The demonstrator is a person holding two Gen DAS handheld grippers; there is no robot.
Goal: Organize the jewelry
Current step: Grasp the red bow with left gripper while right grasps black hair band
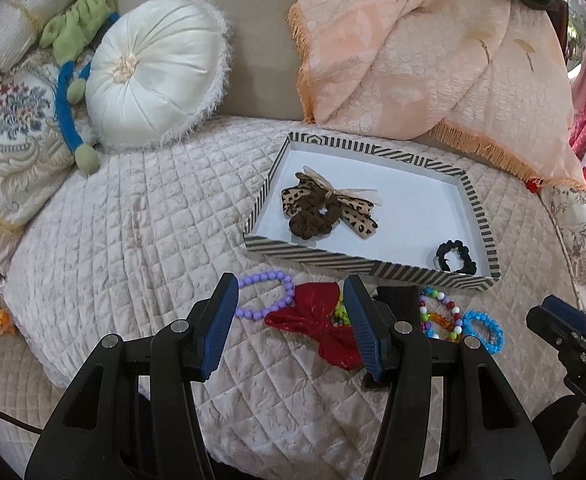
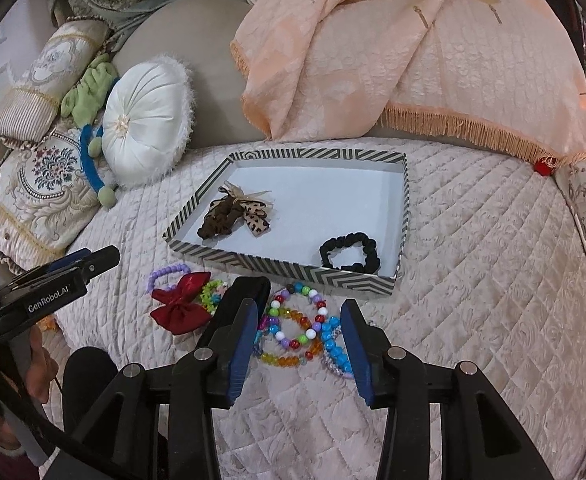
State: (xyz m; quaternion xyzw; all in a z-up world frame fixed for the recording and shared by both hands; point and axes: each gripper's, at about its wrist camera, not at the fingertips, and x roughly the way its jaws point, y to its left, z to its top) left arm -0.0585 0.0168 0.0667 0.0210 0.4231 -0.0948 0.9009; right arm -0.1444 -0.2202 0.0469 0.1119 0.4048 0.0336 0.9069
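Note:
A striped box (image 1: 289, 250) (image 2: 253, 264) on the quilted bed holds a brown leopard-bow scrunchie (image 1: 317, 216) (image 2: 229, 214) and a black scrunchie (image 1: 453, 257) (image 2: 349, 256). In front of the box lie a purple bead bracelet (image 1: 269, 294) (image 2: 165, 274), a red bow (image 1: 317, 326) (image 2: 183, 304), a black item (image 1: 399, 300) (image 2: 249, 286), multicolour bead bracelets (image 1: 441, 316) (image 2: 297, 328) and a blue bead bracelet (image 1: 487, 330) (image 2: 335, 344). My left gripper (image 1: 291, 320) is open over the red bow. My right gripper (image 2: 299, 342) is open over the bead bracelets.
A round white cushion (image 1: 153, 80) (image 2: 145, 124), a green and blue plush toy (image 1: 77, 40) and embroidered pillows (image 1: 9, 136) lie at the back left. A peach fringed throw (image 1: 425, 56) (image 2: 413, 52) drapes behind the box.

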